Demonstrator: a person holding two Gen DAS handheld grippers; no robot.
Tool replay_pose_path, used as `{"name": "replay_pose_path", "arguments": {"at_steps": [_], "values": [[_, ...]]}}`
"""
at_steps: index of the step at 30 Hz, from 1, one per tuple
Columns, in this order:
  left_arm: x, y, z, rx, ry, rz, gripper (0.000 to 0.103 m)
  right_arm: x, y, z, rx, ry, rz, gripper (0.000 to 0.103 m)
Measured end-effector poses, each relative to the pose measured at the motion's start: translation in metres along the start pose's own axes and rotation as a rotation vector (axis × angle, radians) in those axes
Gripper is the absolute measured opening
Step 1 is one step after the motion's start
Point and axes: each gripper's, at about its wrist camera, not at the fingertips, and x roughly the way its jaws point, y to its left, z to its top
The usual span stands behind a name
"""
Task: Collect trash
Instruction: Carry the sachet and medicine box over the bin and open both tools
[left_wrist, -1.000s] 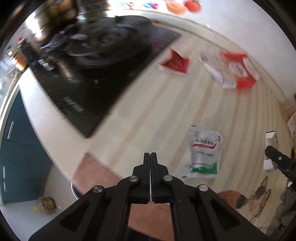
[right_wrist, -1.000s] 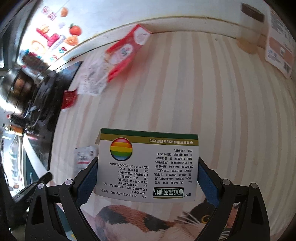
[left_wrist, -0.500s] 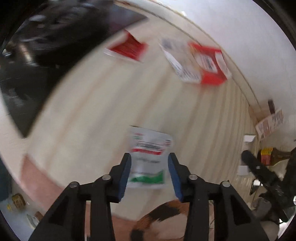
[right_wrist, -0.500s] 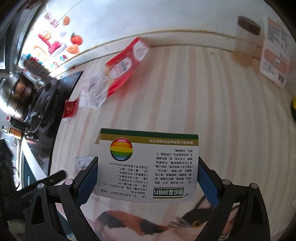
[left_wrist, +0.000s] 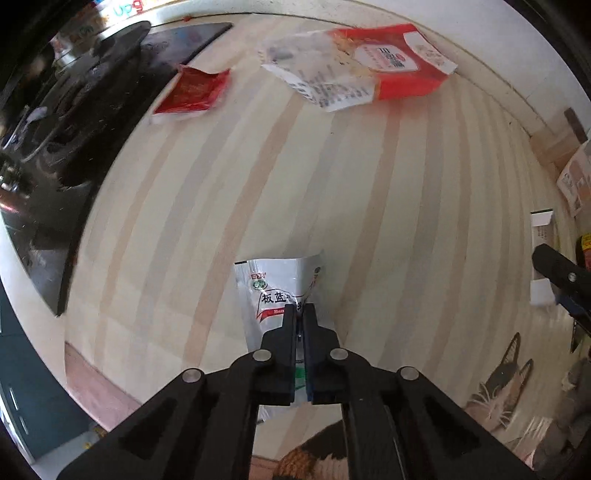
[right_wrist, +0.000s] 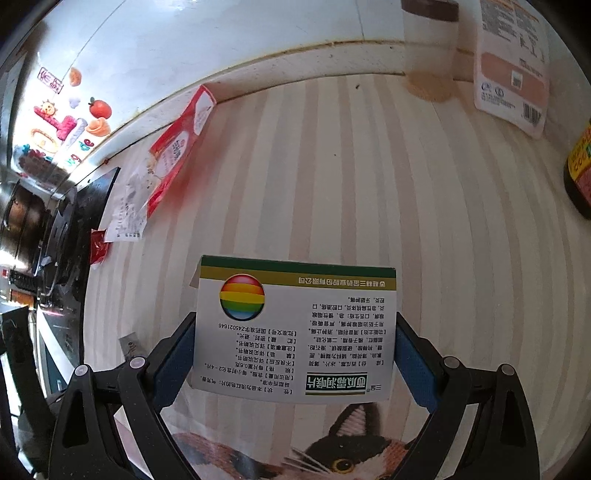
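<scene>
- Left wrist view: the left gripper (left_wrist: 300, 312) is closed on a white sachet (left_wrist: 275, 291) with a green logo and red band; the two fingers are pressed together with the sachet's crumpled middle pinched between their tips.
- The upper part of the sachet fans out just ahead of the tips, above the striped surface (left_wrist: 388, 206); its lower part runs back under the fingers.
- Far ahead and to the left of the gripper a red packet (left_wrist: 194, 91) lies flat, beside the edge of a black stove top (left_wrist: 85, 122).
- Far ahead and slightly right lies a torn red and white bag (left_wrist: 364, 64), close to the wall.
- At the right edge the tip of the right gripper (left_wrist: 561, 280) shows with a white box (left_wrist: 543, 236) seen edge-on, well apart from the sachet.
- A cat-patterned bag (left_wrist: 498, 380) shows low on the right.

- Right wrist view: the right gripper (right_wrist: 294, 350) is clamped on the white box (right_wrist: 295, 325), which fills the gap between the blue-padded fingers, one pad against each side.
- The box has printed text upside down, a rainbow ball and a green and gold band on its far edge.
- Below the box is the cat-patterned bag (right_wrist: 332, 446).
- Far ahead to the left lie the torn bag (right_wrist: 173, 155) and the red packet (right_wrist: 98, 247), next to the stove top (right_wrist: 70, 229).
- Low on the left a corner of the sachet (right_wrist: 129, 341) shows.
- Ahead to the right, a jar (right_wrist: 430, 48) and a white pack (right_wrist: 511, 74) stand near the wall.
</scene>
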Motion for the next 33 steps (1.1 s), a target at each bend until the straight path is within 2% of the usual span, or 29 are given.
{"name": "replay_pose_path", "arguments": {"at_steps": [4,10,14,17,21,26,28,30,33], "values": [[-0.032,0.026,-0.015,-0.058,-0.047,-0.037,0.001,-0.005,0.003,0.002,0.000,-0.015,0.010,0.098],[-0.092,0.086,-0.039,-0.146,-0.158,-0.037,0.001,-0.019,0.022,0.001,-0.030,-0.023,0.052,0.098],[-0.119,0.145,-0.063,-0.249,-0.213,-0.018,0.001,-0.028,0.074,-0.015,-0.141,-0.007,0.102,0.098],[-0.131,0.203,-0.108,-0.357,-0.227,0.005,0.001,-0.030,0.130,-0.041,-0.270,0.020,0.147,0.098],[-0.125,0.282,-0.175,-0.524,-0.203,0.024,0.001,-0.025,0.223,-0.105,-0.458,0.091,0.225,0.097],[-0.085,0.386,-0.275,-0.725,-0.121,0.035,0.001,0.019,0.337,-0.229,-0.680,0.246,0.308,0.097],[-0.047,0.431,-0.319,-0.816,-0.078,0.019,0.001,0.048,0.374,-0.283,-0.768,0.304,0.317,0.097],[-0.009,0.461,-0.346,-0.876,-0.040,0.004,0.001,0.091,0.404,-0.342,-0.852,0.362,0.310,0.097],[0.076,0.511,-0.392,-0.969,0.018,-0.052,0.001,0.164,0.427,-0.417,-0.927,0.436,0.281,0.097]]}}
